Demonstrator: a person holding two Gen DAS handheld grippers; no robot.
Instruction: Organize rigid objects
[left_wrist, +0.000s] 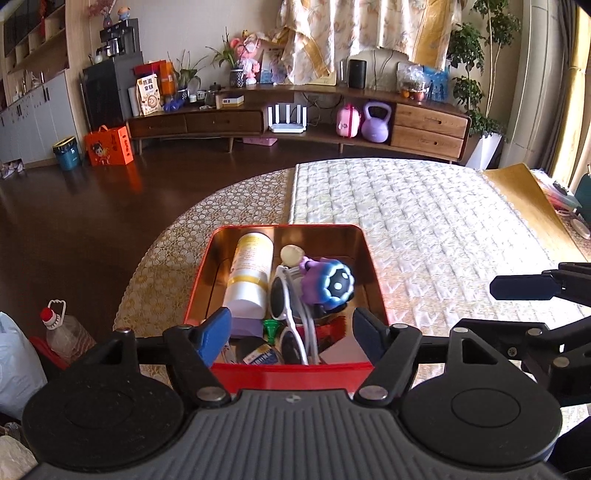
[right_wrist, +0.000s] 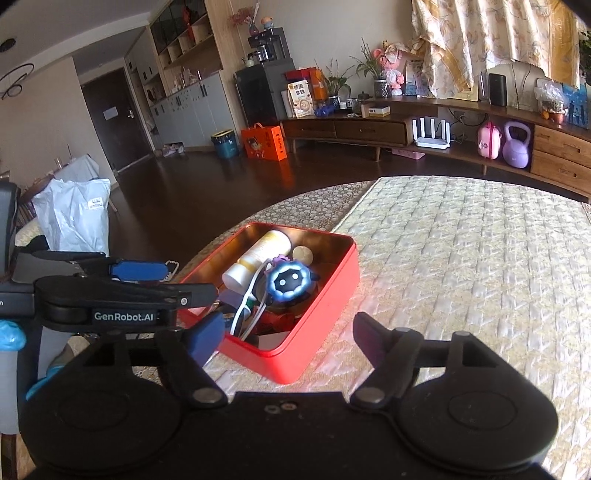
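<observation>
A red tin box (left_wrist: 291, 373) (right_wrist: 321, 299) with a gold inside sits on the round table. It holds a white and yellow bottle (left_wrist: 249, 275) (right_wrist: 258, 256), white sunglasses (left_wrist: 286, 302) (right_wrist: 245, 306), a purple toy with a blue round face (left_wrist: 327, 282) (right_wrist: 290, 282), a pale round piece (left_wrist: 291, 254) (right_wrist: 303, 254) and other small items. My left gripper (left_wrist: 291, 332) is open and empty, just above the box's near edge. My right gripper (right_wrist: 288, 334) is open and empty, right of the box over its near corner.
The table has a gold lace cloth (left_wrist: 177, 236) and a cream quilted mat (left_wrist: 424, 229) (right_wrist: 461, 258). An oil bottle (left_wrist: 64, 332) and a white bag (right_wrist: 75, 214) stand on the floor left of the table. A long wooden cabinet (left_wrist: 295, 118) lines the far wall.
</observation>
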